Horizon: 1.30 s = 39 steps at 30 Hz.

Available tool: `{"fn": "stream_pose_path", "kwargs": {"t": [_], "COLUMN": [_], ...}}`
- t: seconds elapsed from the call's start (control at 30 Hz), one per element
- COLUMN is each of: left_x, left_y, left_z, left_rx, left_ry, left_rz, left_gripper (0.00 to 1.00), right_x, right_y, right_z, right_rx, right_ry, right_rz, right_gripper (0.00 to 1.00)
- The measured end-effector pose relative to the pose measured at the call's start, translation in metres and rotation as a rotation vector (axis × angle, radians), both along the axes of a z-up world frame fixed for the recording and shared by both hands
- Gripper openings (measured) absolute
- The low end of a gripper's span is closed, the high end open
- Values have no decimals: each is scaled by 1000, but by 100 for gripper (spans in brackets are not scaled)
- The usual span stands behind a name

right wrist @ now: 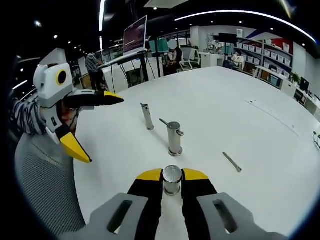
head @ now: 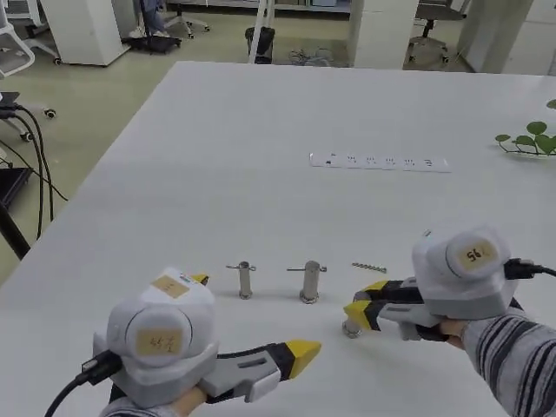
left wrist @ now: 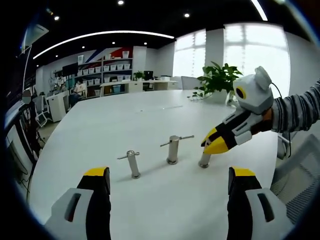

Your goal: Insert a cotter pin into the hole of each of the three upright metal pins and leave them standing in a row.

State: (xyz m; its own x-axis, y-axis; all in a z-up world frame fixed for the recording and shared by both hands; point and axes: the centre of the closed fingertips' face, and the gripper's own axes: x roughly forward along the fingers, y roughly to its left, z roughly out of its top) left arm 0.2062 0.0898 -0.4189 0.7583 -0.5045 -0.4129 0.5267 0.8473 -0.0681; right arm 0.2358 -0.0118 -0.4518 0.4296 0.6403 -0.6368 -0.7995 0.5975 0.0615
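Left gripper (head: 252, 314): down at 7 o'clock from the row in the head view, jaws spread wide, nothing between them, yellow tips pointing toward the pins.
Left pin (head: 245, 280): standing upright on the white tabletop (head: 217, 156), and there it is, the first cotter pin (head: 241, 267) sitting crosswise through its top.
Middle pin (head: 309, 281): upright just beside the left one, with the second cotter pin (head: 307, 269) through its hole, one end sticking out to the side.
Right pin (head: 351, 328): base on the tabletop, at 4 o'clock from the middle pin and nearer the person, so a little out of line with the other two; its own gripper view shows a bare round head.
Right gripper (head: 356, 313): coming in from 3 o'clock, yellow tips clamped tight on the right pin's upper end, one jaw on each side.
Loose cotter pin (head: 369, 268): lying flat on the tabletop at 1 o'clock from the right pin, apart from everything.
Power strip (head: 380, 162): flat on the tabletop at 12 o'clock, well beyond the row.
Plant (head: 530, 139): green leaves at the far right edge, around 2 o'clock.
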Motion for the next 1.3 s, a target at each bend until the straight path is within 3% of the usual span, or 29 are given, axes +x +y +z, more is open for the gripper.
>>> {"fn": "stream_pose_path", "kwargs": {"t": [0.3,0.67,0.8,1.3], "left_x": [-1,0,0,1], "left_y": [-1,-1,-1,-3], "left_z": [-1,-1,-1,0], "left_rx": [-3,-1,-1,0], "left_ry": [5,9,9,1], "left_rz": [-4,-6,-5,-9], "left_gripper": [97,97,97,98], "right_x": [-5,-8,-8,-24], "right_y": [7,11,11,-12], "right_z": [-1,-3,-3,3], "right_rx": [12,-12,1,16], "right_ry": [-4,-5,10,30], "right_rz": [-14,-24,-37,-26], "right_gripper": [9,10,17,29]}}
